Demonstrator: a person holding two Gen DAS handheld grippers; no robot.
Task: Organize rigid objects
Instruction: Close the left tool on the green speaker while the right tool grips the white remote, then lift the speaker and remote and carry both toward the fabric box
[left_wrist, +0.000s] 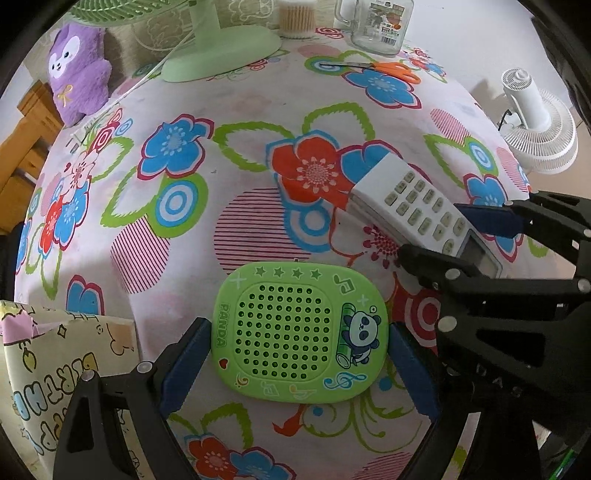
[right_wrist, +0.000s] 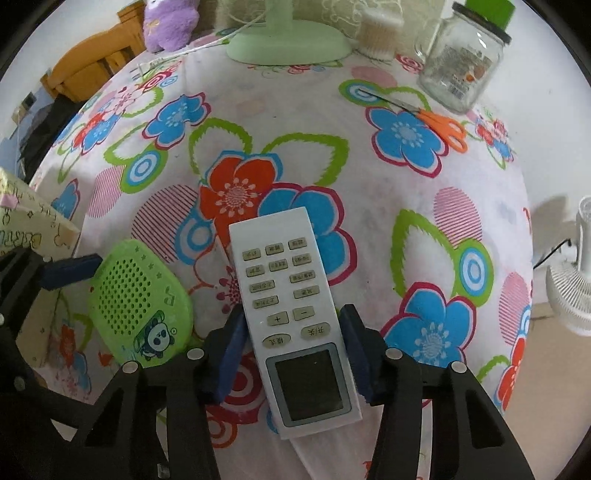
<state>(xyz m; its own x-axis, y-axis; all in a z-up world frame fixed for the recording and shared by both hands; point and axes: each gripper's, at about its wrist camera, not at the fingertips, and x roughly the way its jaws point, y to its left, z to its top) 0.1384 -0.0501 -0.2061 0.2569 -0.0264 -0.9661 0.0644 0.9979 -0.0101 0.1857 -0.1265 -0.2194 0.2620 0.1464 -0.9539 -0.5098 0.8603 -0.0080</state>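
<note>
A green perforated panda case (left_wrist: 295, 332) sits between the blue pads of my left gripper (left_wrist: 298, 326), which touch its two short sides just above the flowered tablecloth (left_wrist: 221, 155). The same case (right_wrist: 136, 299) appears at the left of the right wrist view, with one left finger (right_wrist: 72, 271) at its edge. A white remote control (right_wrist: 291, 306) with a grey display lies lengthwise between the pads of my right gripper (right_wrist: 292, 313), which press on its long sides. From the left wrist view, the remote (left_wrist: 410, 199) is held by the right gripper (left_wrist: 436, 229) to the right.
At the back stand a green fan base (left_wrist: 221, 51), a purple plush toy (left_wrist: 79, 74), a glass jar (right_wrist: 458, 62) and a cotton swab tub (right_wrist: 378, 37). Orange scissors (right_wrist: 436, 122) lie near the jar. A printed paper bag (left_wrist: 55, 376) stands left, a white fan (left_wrist: 535, 122) right.
</note>
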